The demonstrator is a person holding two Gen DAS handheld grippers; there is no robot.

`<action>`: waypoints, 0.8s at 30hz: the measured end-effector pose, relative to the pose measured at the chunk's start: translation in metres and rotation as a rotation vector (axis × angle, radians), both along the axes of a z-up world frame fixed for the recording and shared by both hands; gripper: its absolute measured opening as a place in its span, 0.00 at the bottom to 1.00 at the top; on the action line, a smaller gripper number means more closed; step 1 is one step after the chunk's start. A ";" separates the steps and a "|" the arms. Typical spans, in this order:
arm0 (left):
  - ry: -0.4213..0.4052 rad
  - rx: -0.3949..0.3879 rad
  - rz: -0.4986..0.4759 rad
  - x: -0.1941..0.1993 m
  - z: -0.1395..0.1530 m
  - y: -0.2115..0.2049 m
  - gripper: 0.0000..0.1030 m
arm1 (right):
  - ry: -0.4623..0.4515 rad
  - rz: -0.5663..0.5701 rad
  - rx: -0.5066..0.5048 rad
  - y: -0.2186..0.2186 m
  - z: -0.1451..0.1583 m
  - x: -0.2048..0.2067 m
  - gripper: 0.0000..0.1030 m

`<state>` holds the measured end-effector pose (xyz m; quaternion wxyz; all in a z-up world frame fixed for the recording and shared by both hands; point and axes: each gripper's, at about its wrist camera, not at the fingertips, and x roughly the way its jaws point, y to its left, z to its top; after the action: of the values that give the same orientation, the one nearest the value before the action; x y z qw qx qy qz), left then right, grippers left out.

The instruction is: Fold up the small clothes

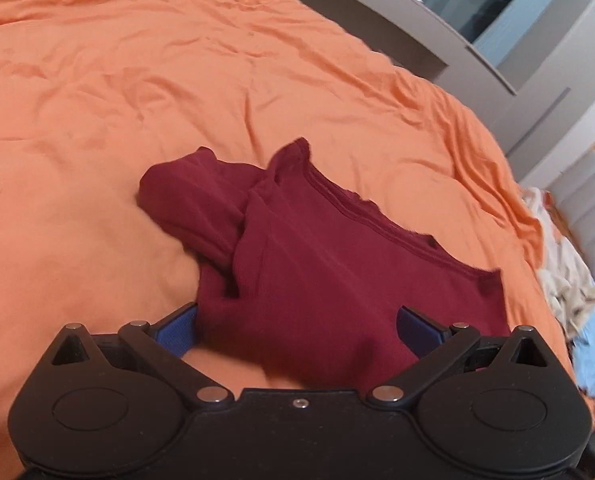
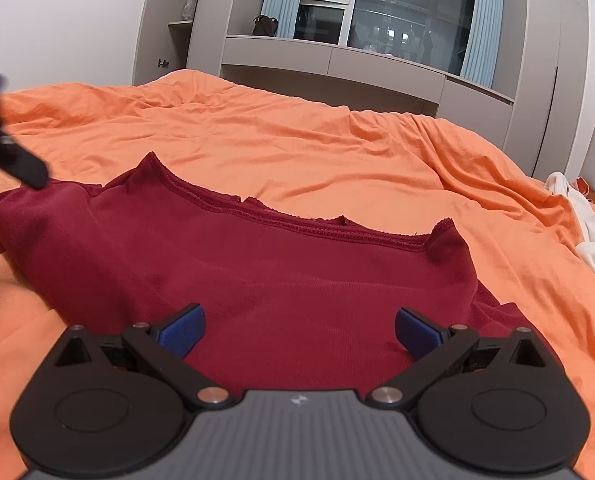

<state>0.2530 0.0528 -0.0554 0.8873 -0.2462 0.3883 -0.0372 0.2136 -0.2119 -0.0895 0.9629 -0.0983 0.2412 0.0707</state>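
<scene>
A small dark red garment [image 1: 309, 264] lies on the orange bedspread [image 1: 137, 92], its hemmed edge on the far side and a bunched fold at its left end. My left gripper [image 1: 297, 324] is open, its blue pads [image 1: 177, 326] spread wide on either side of the near cloth, which lies between them. In the right wrist view the same garment [image 2: 257, 272] lies spread out. My right gripper [image 2: 299, 328] is open just above its near edge, pads [image 2: 183, 330] wide apart. The left gripper's black body [image 2: 1, 136] shows at the garment's left end.
A pile of white and light blue clothes [image 1: 577, 300] lies at the right edge of the bed, also in the right wrist view [image 2: 593, 232]. Grey cabinets [image 2: 337, 68] and a dark window [image 2: 397, 12] stand beyond the bed's far side.
</scene>
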 end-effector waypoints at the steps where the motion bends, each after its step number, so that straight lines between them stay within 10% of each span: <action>1: 0.000 0.006 0.005 0.008 -0.001 -0.001 0.98 | 0.000 0.000 -0.001 0.000 0.000 0.000 1.00; 12: 0.049 0.022 0.106 0.041 -0.014 0.013 0.64 | 0.003 -0.001 0.002 -0.001 -0.001 0.000 1.00; 24: 0.062 0.054 0.126 0.043 -0.013 0.013 0.52 | 0.003 0.000 0.001 -0.001 -0.002 0.000 1.00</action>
<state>0.2959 0.0655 -0.0681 0.8817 -0.2473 0.4001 0.0367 0.2137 -0.2131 -0.0911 0.9625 -0.0978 0.2427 0.0710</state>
